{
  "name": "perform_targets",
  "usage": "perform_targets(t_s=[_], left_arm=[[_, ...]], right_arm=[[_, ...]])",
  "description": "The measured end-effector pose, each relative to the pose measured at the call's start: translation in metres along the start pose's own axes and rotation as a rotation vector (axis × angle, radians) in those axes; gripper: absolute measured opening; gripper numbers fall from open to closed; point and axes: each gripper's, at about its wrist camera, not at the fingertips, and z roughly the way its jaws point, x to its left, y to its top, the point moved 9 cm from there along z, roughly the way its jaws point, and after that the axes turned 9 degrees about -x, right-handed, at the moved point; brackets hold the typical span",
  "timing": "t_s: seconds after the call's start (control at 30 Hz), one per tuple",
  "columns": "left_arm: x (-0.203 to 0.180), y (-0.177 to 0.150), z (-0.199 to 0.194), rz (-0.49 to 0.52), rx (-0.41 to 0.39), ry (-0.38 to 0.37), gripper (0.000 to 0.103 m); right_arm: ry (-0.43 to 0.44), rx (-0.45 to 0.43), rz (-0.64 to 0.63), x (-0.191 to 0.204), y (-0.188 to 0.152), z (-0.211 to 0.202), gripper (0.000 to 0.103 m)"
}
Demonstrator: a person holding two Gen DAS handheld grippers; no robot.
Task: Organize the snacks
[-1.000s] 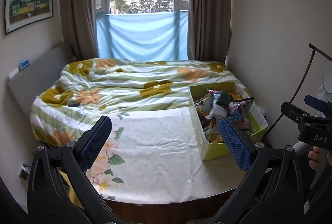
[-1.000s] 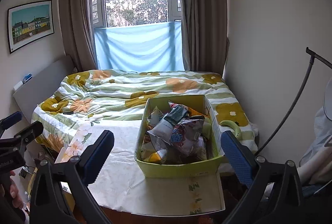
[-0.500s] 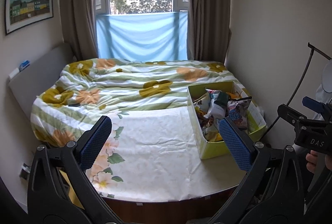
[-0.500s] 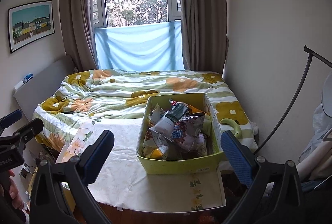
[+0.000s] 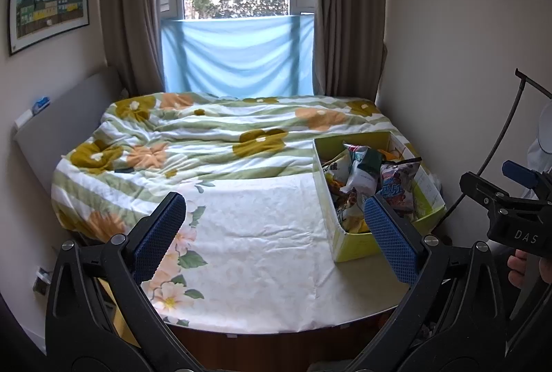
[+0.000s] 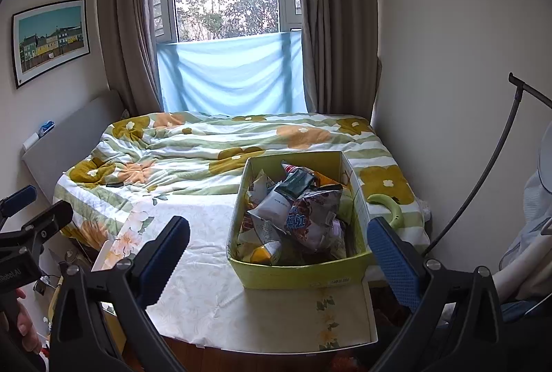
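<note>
Green box (image 6: 303,275) of snack packets (image 6: 296,209) on white cloth (image 5: 262,234); left gripper (image 5: 274,227) and right gripper (image 6: 279,247) both gape wide, empty.

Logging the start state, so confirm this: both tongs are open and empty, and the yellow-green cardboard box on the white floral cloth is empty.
Wrong on the box. The yellow-green cardboard box is full of crinkled snack packets, as the right wrist view shows. Both the left tongs and right tongs are open and empty.

An open yellow-green box (image 6: 303,273) (upright on the bed's white cloth) holds a jumble of crumpled snack packets (image 6: 296,216).
</note>
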Motion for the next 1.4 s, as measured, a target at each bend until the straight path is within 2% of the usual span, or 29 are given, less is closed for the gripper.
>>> perform_targets(t_s=[1.0,1.4], left_arm=[[0.020,0.000,0.006,-0.005,0.006,-0.016,0.103],[0.028,0.010,-0.009,0.001,-0.061,0.018,0.103]], right_arm=[[-0.002,0.010,-0.001,-0.004,0.000,0.006,0.102],[0.001,0.008,0.002,-0.004,0.000,0.009,0.102]])
